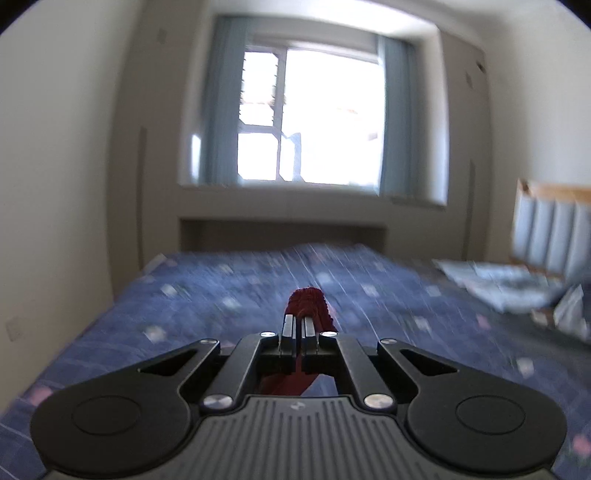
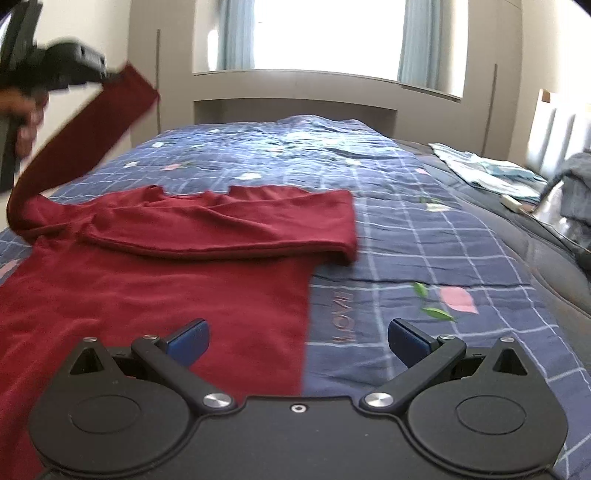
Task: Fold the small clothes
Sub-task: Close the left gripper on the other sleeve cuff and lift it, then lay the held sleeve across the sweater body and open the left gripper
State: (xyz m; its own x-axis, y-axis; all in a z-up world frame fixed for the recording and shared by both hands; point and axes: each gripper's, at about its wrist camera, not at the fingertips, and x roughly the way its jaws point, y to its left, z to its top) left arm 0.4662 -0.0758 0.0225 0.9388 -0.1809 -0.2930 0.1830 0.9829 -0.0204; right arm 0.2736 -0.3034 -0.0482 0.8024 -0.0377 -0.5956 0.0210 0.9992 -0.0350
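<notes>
A dark red long-sleeved top lies flat on the blue checked bedspread. One sleeve is folded across the chest. My left gripper is shut on the other sleeve's cuff and holds it up in the air; it shows in the right wrist view at the upper left, with the sleeve stretched up from the shoulder. My right gripper is open and empty, low over the top's right edge near the hem.
A pile of light folded clothes and a grey garment lie at the right of the bed by a padded headboard. A wall with a window stands beyond the bed's far edge.
</notes>
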